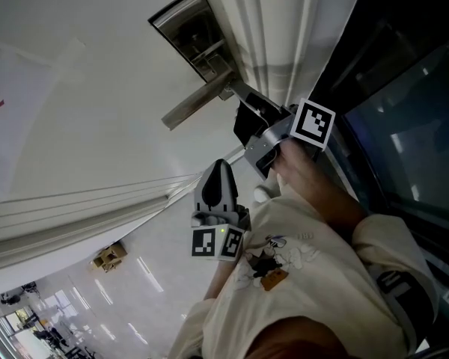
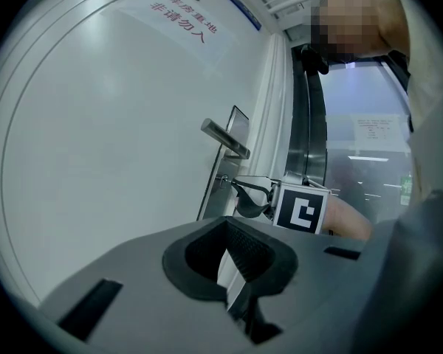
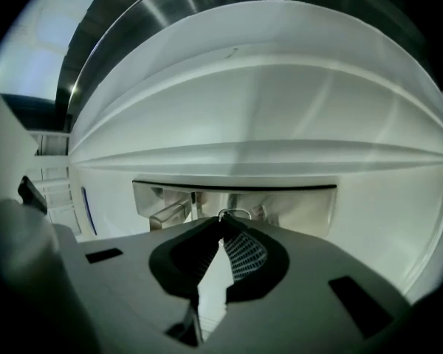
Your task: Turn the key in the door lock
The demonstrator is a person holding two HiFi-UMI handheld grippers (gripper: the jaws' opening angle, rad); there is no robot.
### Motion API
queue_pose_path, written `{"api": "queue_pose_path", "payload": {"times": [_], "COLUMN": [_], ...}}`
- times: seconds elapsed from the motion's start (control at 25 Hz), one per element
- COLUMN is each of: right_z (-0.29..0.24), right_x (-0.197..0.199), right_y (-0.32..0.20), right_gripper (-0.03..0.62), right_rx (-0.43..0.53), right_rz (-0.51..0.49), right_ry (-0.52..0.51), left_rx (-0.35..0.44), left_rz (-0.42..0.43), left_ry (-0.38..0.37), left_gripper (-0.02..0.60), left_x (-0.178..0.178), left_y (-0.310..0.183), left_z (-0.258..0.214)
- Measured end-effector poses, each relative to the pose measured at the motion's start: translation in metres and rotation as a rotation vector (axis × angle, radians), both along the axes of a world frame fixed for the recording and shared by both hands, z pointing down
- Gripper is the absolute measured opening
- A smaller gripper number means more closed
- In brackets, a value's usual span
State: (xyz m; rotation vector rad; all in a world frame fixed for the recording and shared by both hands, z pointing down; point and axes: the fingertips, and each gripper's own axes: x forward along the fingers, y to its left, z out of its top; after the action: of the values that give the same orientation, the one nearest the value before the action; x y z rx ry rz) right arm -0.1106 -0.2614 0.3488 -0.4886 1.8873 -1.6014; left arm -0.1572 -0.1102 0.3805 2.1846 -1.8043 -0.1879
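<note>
A plain white door (image 1: pixel 97 66) carries an upright brushed-metal lock plate (image 1: pixel 198 40) with a straight silver lever handle (image 1: pixel 194 103). Just below the lever, the grey right gripper (image 1: pixel 236 93) reaches up to the plate, its jaws pinched on the small silver key (image 3: pixel 235 214) seated in the lock. The grey left gripper (image 1: pixel 219 169) hangs clear of the door, jaws together with nothing between them.

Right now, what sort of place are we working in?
Probably an indoor corridor of an office or public building: a white door with a metal lever handle and lock plate, a printed notice in red stuck on it, and a glass partition beside the frame.
</note>
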Motion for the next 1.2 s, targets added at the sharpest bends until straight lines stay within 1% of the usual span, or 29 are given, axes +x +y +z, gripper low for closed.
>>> {"api": "queue_pose_path", "payload": {"times": [0.12,0.36,0.44,0.56,0.68,0.84,0.92,1.12,1.2], "right_z": [0.001,0.002,0.002,0.003,0.003,0.004,0.004,0.002,0.002], "right_x": [-0.001,-0.003,-0.005,-0.007,-0.008,-0.009,-0.009,-0.008,-0.008], "right_y": [0.0,0.0,0.0,0.001,0.002,0.002,0.002,0.002,0.004], "right_gripper": [0.02,0.02,0.018,0.018,0.017,0.017,0.017,0.026,0.063], "right_rx": [-0.057,-0.16,-0.211,-0.298,-0.347,-0.371,-0.362,-0.287,-0.274], "right_rz": [-0.026,-0.065,-0.084,-0.115,-0.13,-0.138,-0.137,-0.108,-0.112], "right_ry": [-0.09,-0.21,-0.278,-0.419,-0.491,-0.527,-0.525,-0.436,-0.424], "left_rx": [-0.004,-0.012,-0.015,-0.019,-0.023,-0.026,-0.025,-0.027,-0.026], "left_rz": [-0.002,-0.01,-0.011,-0.013,-0.013,-0.019,-0.024,-0.036,-0.045], "left_ry": [-0.006,-0.005,-0.005,-0.005,-0.005,-0.008,-0.009,-0.012,-0.01], "left_gripper": [0.006,0.005,0.005,0.005,0.005,0.005,0.005,0.005,0.006], "left_x": [0.001,-0.002,-0.002,-0.003,-0.002,-0.003,-0.004,-0.005,-0.006], "left_y": [0.001,0.004,0.004,0.005,0.006,0.006,0.007,0.01,0.011], "left_z": [0.001,0.003,0.004,0.005,0.006,0.007,0.006,0.005,0.005]}}
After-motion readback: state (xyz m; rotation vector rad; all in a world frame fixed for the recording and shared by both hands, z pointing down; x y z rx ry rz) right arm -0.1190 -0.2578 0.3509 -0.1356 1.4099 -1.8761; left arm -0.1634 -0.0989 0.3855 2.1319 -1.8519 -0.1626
